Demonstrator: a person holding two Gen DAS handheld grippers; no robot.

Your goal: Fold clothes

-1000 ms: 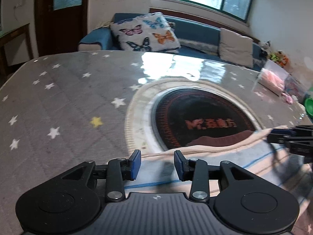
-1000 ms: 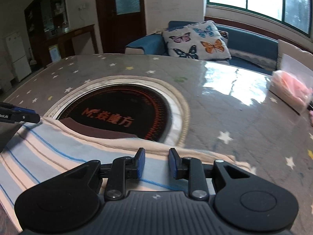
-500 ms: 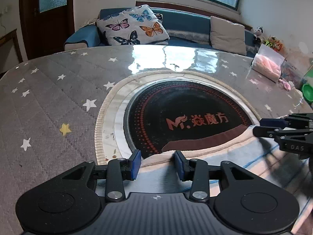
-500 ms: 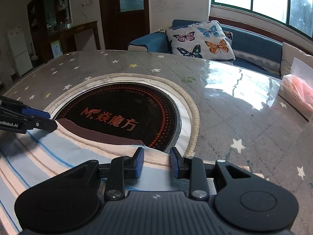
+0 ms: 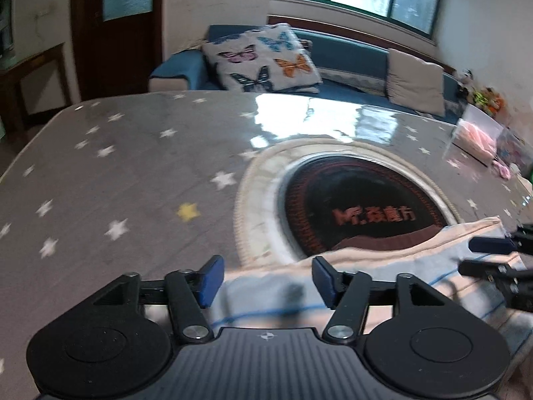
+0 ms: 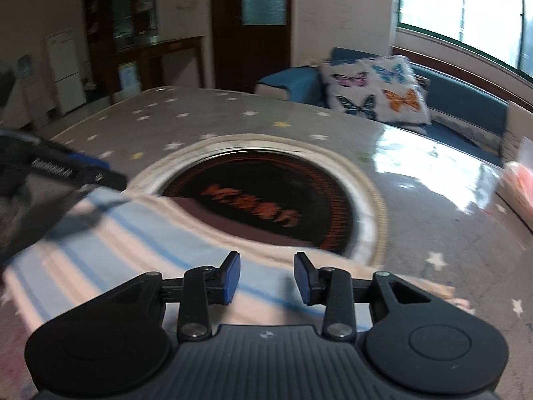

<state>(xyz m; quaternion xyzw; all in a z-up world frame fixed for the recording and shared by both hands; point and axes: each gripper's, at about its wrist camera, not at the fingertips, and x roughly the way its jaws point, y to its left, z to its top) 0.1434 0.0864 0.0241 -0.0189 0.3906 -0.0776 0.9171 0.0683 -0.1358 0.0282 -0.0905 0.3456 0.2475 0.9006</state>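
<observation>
A striped garment (image 5: 393,273), cream and pale blue with thin blue lines and a brown collar band, lies flat on the near part of the table; it also shows in the right wrist view (image 6: 140,243). My left gripper (image 5: 265,278) is open and empty over the garment's left end. My right gripper (image 6: 265,278) is open and empty over its right end. Each gripper shows at the edge of the other's view: the right gripper (image 5: 493,253) and the left gripper (image 6: 66,170).
The table (image 5: 116,173) has a grey star-patterned cover with a round black inset (image 5: 359,210) bearing orange lettering. A clear bag of pink items (image 5: 476,136) sits at the far right. A blue sofa with a butterfly cushion (image 5: 263,61) stands behind.
Both grippers have opened wider and let go of the garment, which now lies flat. Both views have shifted and are blurred with motion.
</observation>
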